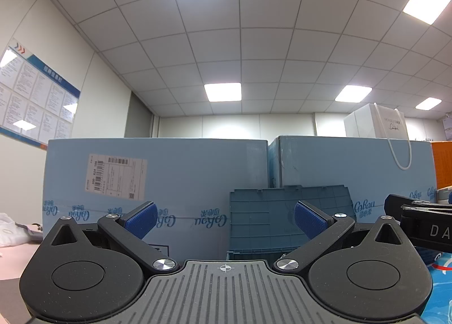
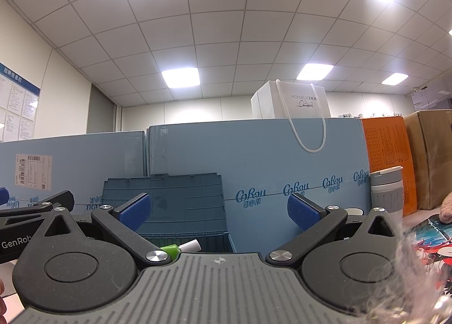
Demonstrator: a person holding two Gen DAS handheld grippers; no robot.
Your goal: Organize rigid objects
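The right gripper [image 2: 217, 212], fingers spread wide and empty like the left gripper's [image 1: 226, 221], sat nearer the green-and-white plastic tube [image 2: 180, 247], which lay crosswise just below its fingers in the open blue plastic crate [image 2: 183, 208].

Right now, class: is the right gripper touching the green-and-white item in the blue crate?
Apart. The right wrist view shows the right gripper open and empty, with the green-and-white item lying low in the blue crate, well below the pads.
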